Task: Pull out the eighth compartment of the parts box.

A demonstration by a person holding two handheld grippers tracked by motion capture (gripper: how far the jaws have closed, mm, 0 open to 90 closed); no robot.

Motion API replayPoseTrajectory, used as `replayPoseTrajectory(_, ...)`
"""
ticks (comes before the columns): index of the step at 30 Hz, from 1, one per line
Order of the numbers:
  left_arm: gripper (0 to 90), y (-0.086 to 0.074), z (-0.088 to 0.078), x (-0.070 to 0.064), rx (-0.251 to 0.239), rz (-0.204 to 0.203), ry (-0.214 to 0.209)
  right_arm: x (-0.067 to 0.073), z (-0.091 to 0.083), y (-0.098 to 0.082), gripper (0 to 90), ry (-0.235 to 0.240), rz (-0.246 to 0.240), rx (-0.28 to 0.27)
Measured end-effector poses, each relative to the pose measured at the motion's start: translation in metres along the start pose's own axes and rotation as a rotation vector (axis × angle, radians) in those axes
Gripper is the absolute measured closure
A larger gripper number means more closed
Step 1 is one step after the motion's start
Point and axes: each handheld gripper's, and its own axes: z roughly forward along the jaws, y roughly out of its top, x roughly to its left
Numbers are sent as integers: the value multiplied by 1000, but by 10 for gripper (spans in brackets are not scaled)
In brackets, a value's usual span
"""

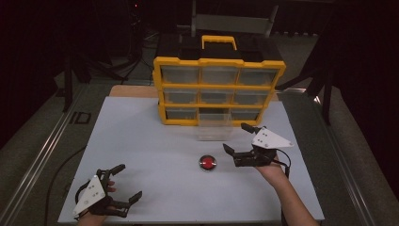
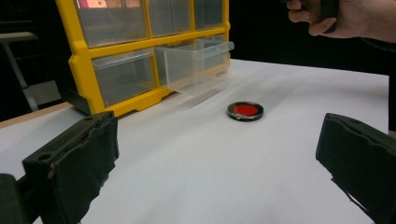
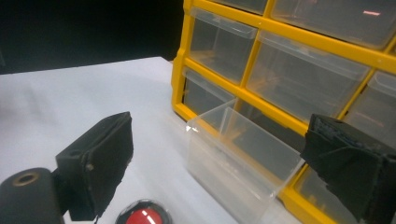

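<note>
Two grippers are over the white table (image 1: 141,141), both with jaws spread wide and nothing held. Right gripper (image 1: 239,139) hovers just right of the red disc (image 1: 207,163), jaws pointing toward the cabinet; in the right gripper view the disc (image 3: 144,213) sits low between its jaws, not touched. Left gripper (image 1: 127,183) is at the near left corner of the table, well apart from the disc. Disc lies flat on the bare table, near and in front of the clear drawer (image 1: 214,125). That drawer is pulled out from the bottom middle slot of the yellow drawer cabinet (image 1: 219,89). Other drawers appear closed.
</note>
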Motion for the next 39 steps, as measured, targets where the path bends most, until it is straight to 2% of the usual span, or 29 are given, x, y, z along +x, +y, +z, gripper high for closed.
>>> replayPoseTrajectory(12,3,1,-1,0,1,4,2,1,-26,-23,83,-37,22,-19)
replayPoseTrajectory(19,3,0,0,0,3,2,3,6,-40,-37,98,-60,11,-21)
replayPoseTrajectory(29,3,0,0,0,2,1,4,6,-57,-59,98,-121,60,-7)
replayPoseTrajectory(32,3,0,0,0,5,1,6,7,-59,-65,98,-109,60,-1)
replayPoseTrajectory(34,3,0,0,0,2,1,6,7,-60,-71,127,-93,82,-17)
replayPoseTrajectory(38,3,0,-1,0,3,2,7,5,-61,-81,137,-94,62,16)
replayPoseTrajectory(39,3,0,0,0,3,0,7,5,-61,-83,137,-81,71,27)
